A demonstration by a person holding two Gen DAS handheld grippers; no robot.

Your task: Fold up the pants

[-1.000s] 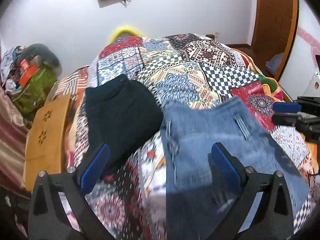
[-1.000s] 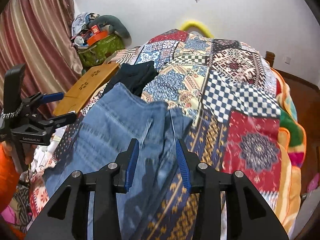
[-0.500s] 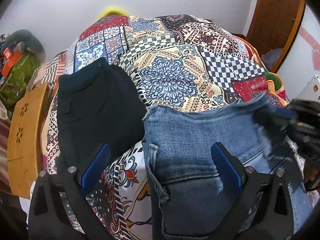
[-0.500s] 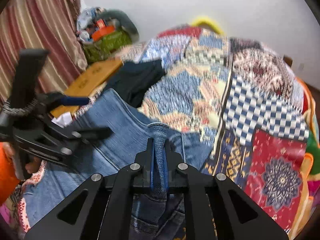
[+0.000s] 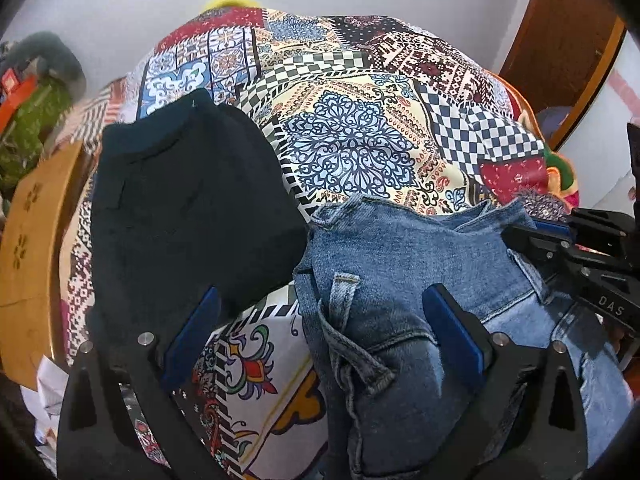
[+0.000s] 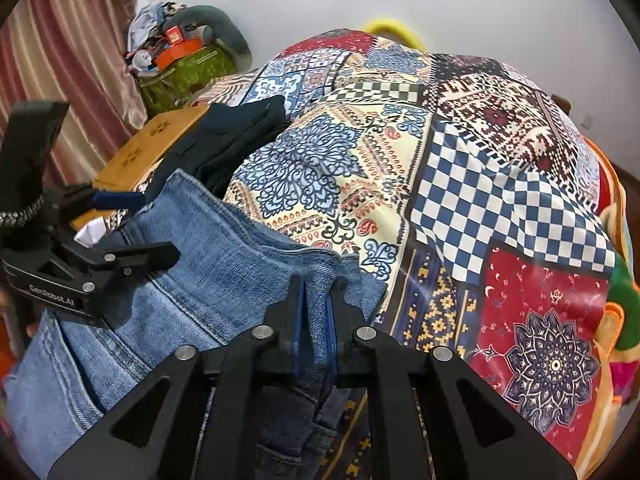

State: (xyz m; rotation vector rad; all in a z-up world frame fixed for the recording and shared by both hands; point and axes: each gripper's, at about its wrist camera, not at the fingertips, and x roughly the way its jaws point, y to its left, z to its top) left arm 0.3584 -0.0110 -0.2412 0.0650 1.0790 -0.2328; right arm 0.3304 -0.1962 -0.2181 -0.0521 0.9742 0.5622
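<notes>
Since a second ago my right gripper (image 6: 313, 312) has clamped the jeans (image 5: 400, 264) edge | left gripper (image 5: 320, 340) spread wide over their 9 o'clock side | jeans on patchwork quilt (image 6: 440, 168), black garment (image 5: 180, 208) at 10 o'clock.

wall (image 6: 500, 4): white | curtain (image 6: 80, 40): striped pink | door (image 5: 568, 40): brown wood

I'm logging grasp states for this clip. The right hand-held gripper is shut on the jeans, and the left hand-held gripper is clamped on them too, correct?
Not quite. The right hand-held gripper is indeed shut on a fold of the jeans, but the left hand-held gripper is open: the left wrist view shows its blue fingers spread wide over the jeans and the quilt, clamping nothing.
</notes>
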